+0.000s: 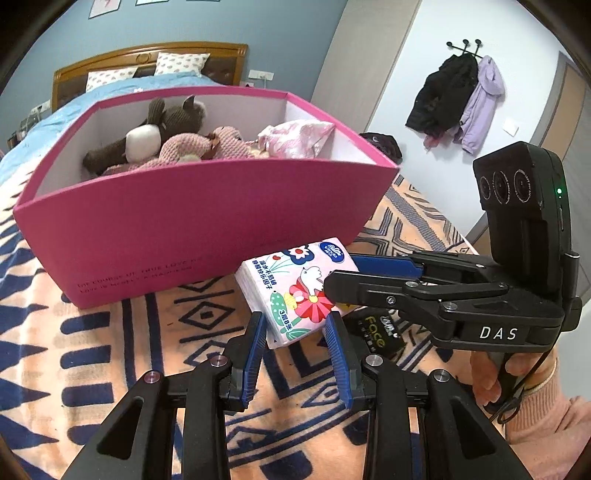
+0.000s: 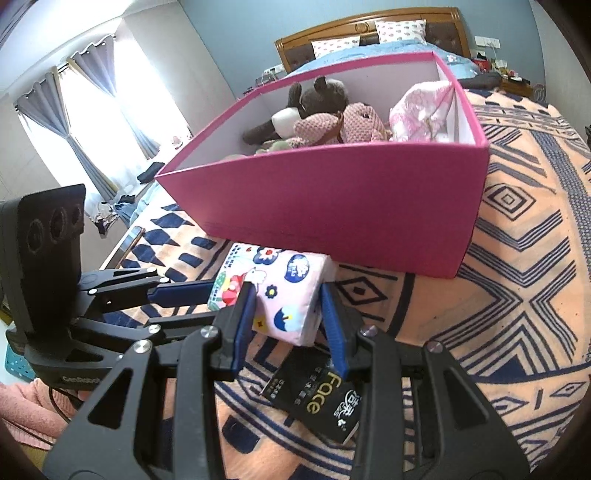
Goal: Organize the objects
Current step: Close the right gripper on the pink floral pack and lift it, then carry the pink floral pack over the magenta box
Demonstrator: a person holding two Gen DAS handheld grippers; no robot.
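The room has blue walls [image 1: 280, 33]. A bed has a brown wooden headboard [image 2: 369, 27], two spotted pillows [image 1: 181, 62] and a blue cover [image 1: 92, 99]. An orange blanket with dark blue shapes [image 2: 524, 295] lies in front. Bright light comes through a window with gray-blue curtains [image 2: 92, 70]. Coats hang on hooks [image 1: 463, 44] on a white wall beside a door [image 1: 569, 110].

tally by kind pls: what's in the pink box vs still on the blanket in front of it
Plush toys in the pink box: 2, brown plush and pink plush
Pink floral bundle in the box: 1
Tissue packs: 2, floral pack held by both grippers (left gripper, right gripper), black pack on the blanket
Total: 5; anything deeper in the box is hidden.
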